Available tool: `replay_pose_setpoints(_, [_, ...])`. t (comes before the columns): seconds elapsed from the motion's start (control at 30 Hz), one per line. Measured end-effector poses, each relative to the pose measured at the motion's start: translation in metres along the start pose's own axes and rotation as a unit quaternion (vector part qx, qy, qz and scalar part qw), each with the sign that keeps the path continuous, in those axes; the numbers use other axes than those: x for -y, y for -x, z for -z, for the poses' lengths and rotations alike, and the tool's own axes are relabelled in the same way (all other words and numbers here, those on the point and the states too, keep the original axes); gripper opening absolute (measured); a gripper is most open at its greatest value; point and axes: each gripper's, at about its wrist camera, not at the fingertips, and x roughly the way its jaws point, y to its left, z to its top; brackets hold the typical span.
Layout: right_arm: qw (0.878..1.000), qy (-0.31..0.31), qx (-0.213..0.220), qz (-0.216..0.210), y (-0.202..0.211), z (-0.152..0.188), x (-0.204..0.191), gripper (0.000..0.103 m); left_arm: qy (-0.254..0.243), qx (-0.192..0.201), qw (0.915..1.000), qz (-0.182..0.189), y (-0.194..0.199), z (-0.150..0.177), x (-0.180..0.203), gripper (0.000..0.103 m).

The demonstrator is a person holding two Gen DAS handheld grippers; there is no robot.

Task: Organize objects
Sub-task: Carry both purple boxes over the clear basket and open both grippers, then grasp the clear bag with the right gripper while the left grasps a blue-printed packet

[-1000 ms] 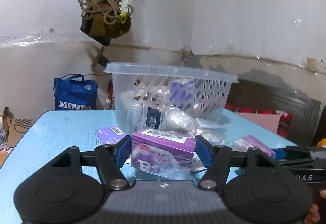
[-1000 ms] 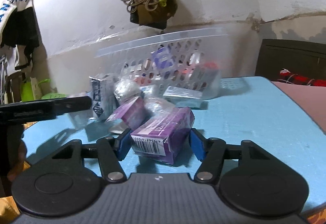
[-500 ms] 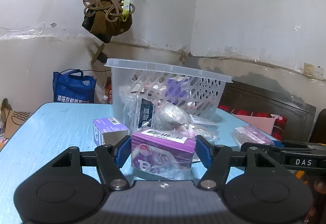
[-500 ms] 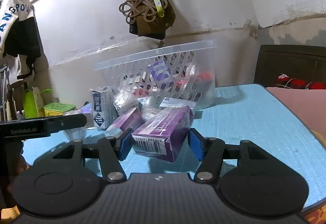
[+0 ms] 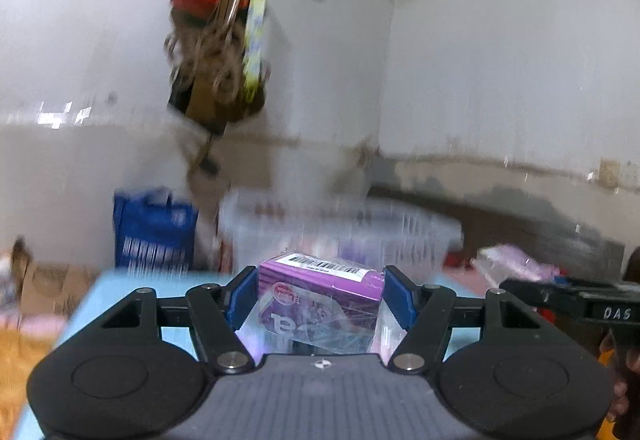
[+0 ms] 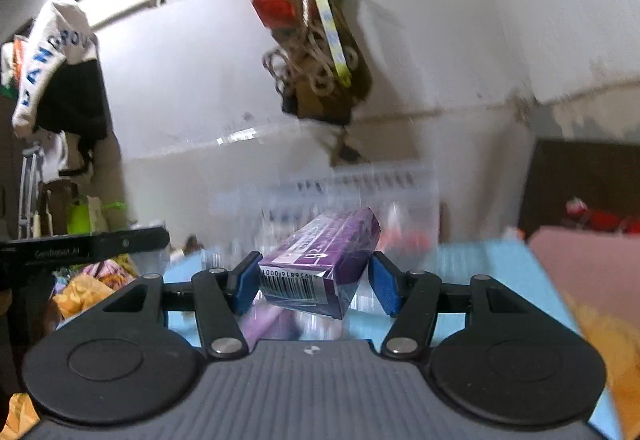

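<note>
My left gripper is shut on a purple box wrapped in clear film, with a barcode on top, and holds it above the blue table. My right gripper is shut on a longer purple box with its barcode end facing me, tilted and lifted off the table. The clear perforated plastic basket lies blurred behind and below both boxes; it also shows in the right wrist view. The right gripper's body shows at the right of the left wrist view.
A blue shopping bag stands behind the table on the left. A bundle of bags and cords hangs on the wall above the basket. A pink cloth lies at the right. Loose purple packets sit near the right gripper.
Both grippers have risen and tilted upward with their boxes. The basket and the pile of items have dropped lower in both views and are blurred by motion.
</note>
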Motion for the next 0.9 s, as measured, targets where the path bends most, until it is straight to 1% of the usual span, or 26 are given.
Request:
replay_pose_setpoints(0.1, [0.999,0.027,0.016,0.007,-0.022,-0.04,0.006,0.061,0.006,0.025,0.9996,0.012,-0.027,-0.047,-0.006,0.07])
replay_pose_setpoints(0.13, [0.999,0.027,0.018,0.001,-0.032,-0.054,0.01,0.061,0.013,0.026,0.9994,0.021,-0.042,-0.064,-0.009,0.07])
replay_pose_setpoints(0.2, [0.999,0.028,0.023,-0.004,-0.059,-0.078,0.018,0.061,0.023,0.008,0.9994,0.025,-0.073,-0.087,-0.011,0.07])
replay_pose_setpoints(0.23, [1.0,0.023,0.013,-0.006,-0.073,-0.086,0.022,0.061,0.025,0.001,0.9995,0.019,-0.091,-0.096,-0.012,0.07])
replay_pose_setpoints(0.27, [1.0,0.021,0.005,-0.006,-0.086,-0.092,0.024,0.061,0.029,-0.009,0.9995,0.013,-0.104,-0.101,-0.013,0.07])
replay_pose_setpoints(0.33, [0.999,0.041,-0.002,-0.004,-0.107,-0.099,0.023,0.062,0.036,-0.026,0.9988,0.019,-0.128,-0.105,-0.015,0.07])
replay_pose_setpoints(0.37, [0.999,0.054,-0.01,-0.002,-0.114,-0.1,0.022,0.063,0.031,-0.034,0.9986,0.025,-0.14,-0.103,-0.014,0.074])
replay_pose_setpoints(0.4, [0.998,0.062,-0.02,0.004,-0.122,-0.099,0.02,0.071,0.017,-0.045,0.9983,0.032,-0.152,-0.1,-0.013,0.08])
replay_pose_setpoints(0.43, [0.997,0.066,-0.023,0.013,-0.127,-0.096,0.019,0.092,0.015,-0.063,0.9974,0.032,-0.163,-0.094,-0.014,0.085])
replay_pose_setpoints(0.47, [0.997,0.069,-0.03,0.021,-0.13,-0.092,0.018,0.099,0.021,-0.077,0.9965,0.026,-0.169,-0.088,-0.017,0.085])
replay_pose_setpoints(0.5, [0.997,0.07,-0.032,0.024,-0.129,-0.089,0.018,0.1,0.028,-0.094,0.995,0.021,-0.175,-0.082,-0.02,0.085])
replay_pose_setpoints(0.53, [0.997,0.066,-0.025,0.025,-0.123,-0.085,0.017,0.1,0.041,-0.106,0.9933,0.02,-0.175,-0.075,-0.024,0.084])
replay_pose_setpoints(0.57, [0.998,0.059,-0.021,0.022,-0.115,-0.083,0.019,0.102,0.049,-0.105,0.9931,0.021,-0.169,-0.072,-0.026,0.083])
replay_pose_setpoints(0.6, [0.998,0.052,-0.02,0.016,-0.107,-0.079,0.019,0.103,0.05,-0.093,0.9941,0.025,-0.159,-0.07,-0.028,0.083])
replay_pose_setpoints(0.67, [0.999,0.031,-0.02,0.016,-0.089,-0.068,0.022,0.103,0.05,-0.061,0.9965,0.029,-0.126,-0.065,-0.027,0.083])
replay_pose_setpoints(0.7, [0.999,0.022,-0.028,0.016,-0.082,-0.058,0.023,0.103,0.047,-0.053,0.9971,0.028,-0.111,-0.062,-0.026,0.084])
replay_pose_setpoints(0.73, [0.999,0.016,-0.047,0.016,-0.075,-0.044,0.023,0.103,0.04,-0.049,0.9977,0.026,-0.094,-0.054,-0.023,0.085])
replay_pose_setpoints(0.77, [0.998,0.009,-0.062,0.015,-0.074,-0.036,0.024,0.103,0.036,-0.049,0.9979,0.023,-0.082,-0.046,-0.023,0.085])
replay_pose_setpoints(0.8, [0.997,0.003,-0.08,0.01,-0.073,-0.023,0.024,0.1,0.033,-0.049,0.9981,0.018,-0.072,-0.035,-0.021,0.085])
replay_pose_setpoints(0.83, [0.995,-0.004,-0.097,0.007,-0.072,-0.008,0.024,0.093,0.027,-0.053,0.9981,0.014,-0.063,-0.022,-0.019,0.085])
replay_pose_setpoints(0.9, [0.992,-0.016,-0.129,-0.003,-0.077,0.01,0.024,0.086,0.022,-0.06,0.9979,0.007,-0.058,-0.004,-0.018,0.085])
